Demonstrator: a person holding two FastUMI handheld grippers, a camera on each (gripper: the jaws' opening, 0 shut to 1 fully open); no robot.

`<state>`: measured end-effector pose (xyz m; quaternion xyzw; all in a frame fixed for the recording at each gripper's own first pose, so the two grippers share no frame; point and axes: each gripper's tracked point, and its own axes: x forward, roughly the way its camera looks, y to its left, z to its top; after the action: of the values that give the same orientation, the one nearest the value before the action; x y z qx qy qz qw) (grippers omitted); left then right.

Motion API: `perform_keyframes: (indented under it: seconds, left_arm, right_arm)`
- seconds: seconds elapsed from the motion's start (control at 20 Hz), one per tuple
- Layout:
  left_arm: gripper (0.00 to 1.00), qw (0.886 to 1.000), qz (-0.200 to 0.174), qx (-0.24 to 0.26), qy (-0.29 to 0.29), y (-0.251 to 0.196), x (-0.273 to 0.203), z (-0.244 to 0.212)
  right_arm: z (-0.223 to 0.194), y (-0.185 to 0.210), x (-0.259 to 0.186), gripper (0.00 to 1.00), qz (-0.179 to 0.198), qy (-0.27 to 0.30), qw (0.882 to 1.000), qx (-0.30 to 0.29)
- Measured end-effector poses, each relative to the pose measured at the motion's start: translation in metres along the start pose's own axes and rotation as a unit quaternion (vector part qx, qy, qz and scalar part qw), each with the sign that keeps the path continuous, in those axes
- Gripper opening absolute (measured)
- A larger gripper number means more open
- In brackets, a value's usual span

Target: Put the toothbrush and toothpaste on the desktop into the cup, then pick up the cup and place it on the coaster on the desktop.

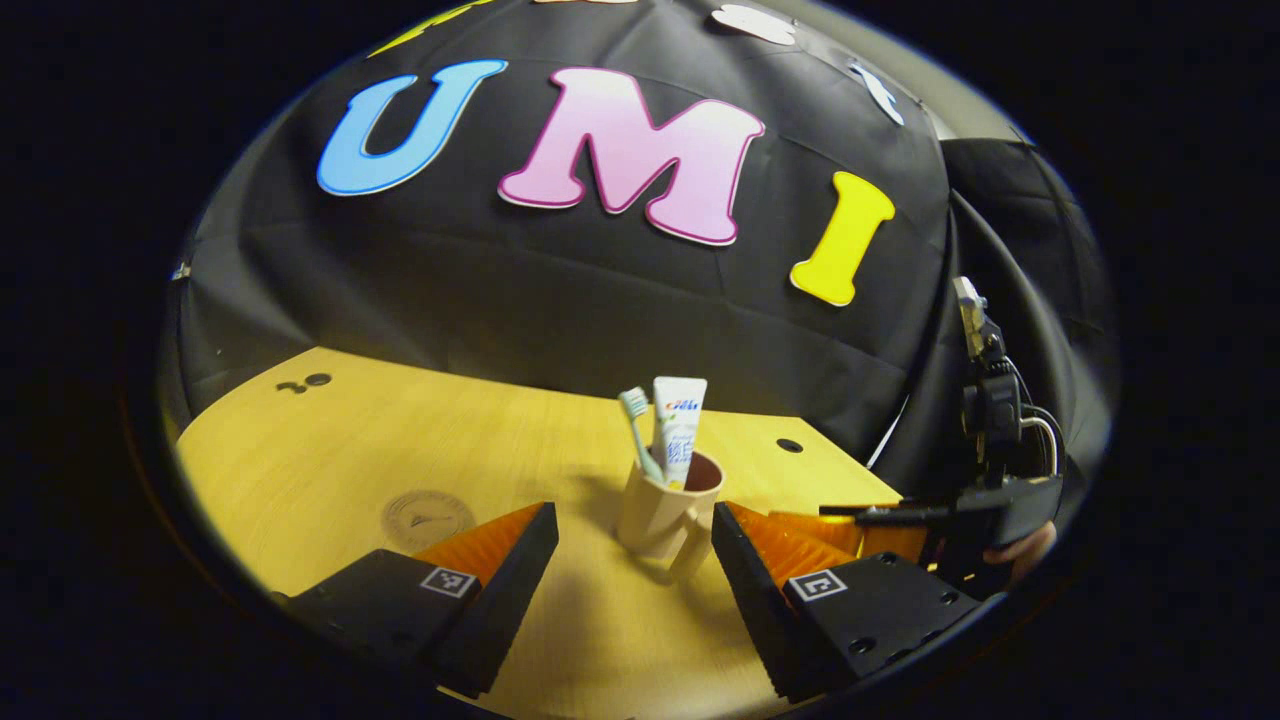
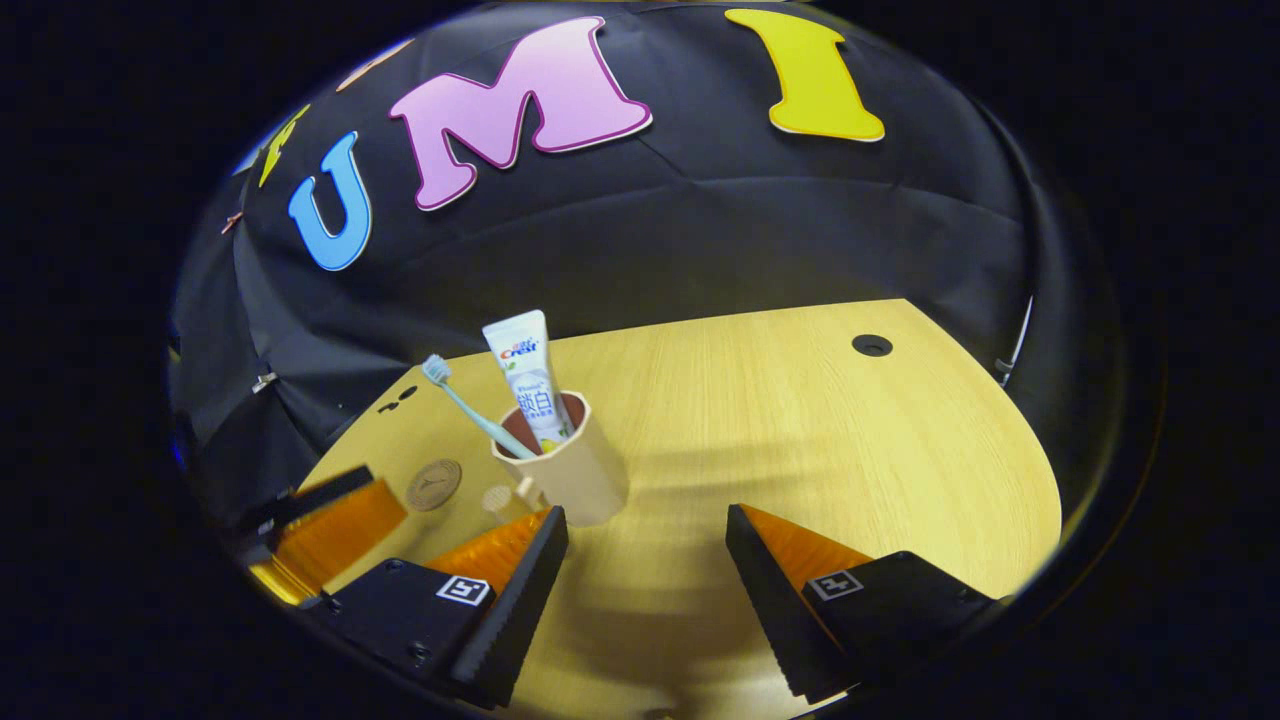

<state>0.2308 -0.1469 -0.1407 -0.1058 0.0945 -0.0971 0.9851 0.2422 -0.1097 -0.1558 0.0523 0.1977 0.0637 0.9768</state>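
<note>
A beige cup (image 1: pixel 655 510) stands upright on the wooden desktop (image 1: pixel 330 450), handle toward my left gripper. A pale green toothbrush (image 1: pixel 636 420) and a white toothpaste tube (image 1: pixel 679 418) stand in it. My left gripper (image 1: pixel 632 515) is open, with the cup between its fingertips and not touched. A round wooden coaster (image 1: pixel 428 520) lies flat to the cup's left. In the right gripper view the cup (image 2: pixel 580 470), toothbrush (image 2: pixel 470 405) and toothpaste (image 2: pixel 530 375) sit just past the left finger of my open right gripper (image 2: pixel 645 515). The coaster (image 2: pixel 433 485) lies left of the cup.
The right gripper (image 1: pixel 950 515) and the hand (image 1: pixel 1025 548) holding it sit at the desk's right edge in the left gripper view. The left gripper (image 2: pixel 320 520) shows low left in the right gripper view. Small holes (image 2: pixel 872 345) mark the desktop. Black cloth walls the back.
</note>
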Motion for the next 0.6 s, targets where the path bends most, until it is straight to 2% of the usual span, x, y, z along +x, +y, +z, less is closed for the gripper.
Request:
perform_keyframes:
  seconds: [0.25, 0.45, 0.6]
  left_arm:
    - [0.98, 0.999, 0.032, -0.026, 0.019, 0.026, -0.04, -0.006]
    - [0.98, 0.998, 0.062, -0.008, 0.027, 0.054, -0.064, -0.002]
    - [0.97, 0.997, 0.074, -0.014, 0.035, 0.07, -0.08, -0.002]
  right_arm:
    - [0.027, 0.023, 0.001, 0.98, -0.002, 0.011, 1.0, 0.01]
    - [0.031, 0.034, 0.011, 0.98, -0.015, 0.064, 0.998, 0.014]
    - [0.03, 0.043, 0.014, 0.98, -0.024, 0.106, 0.994, 0.0]
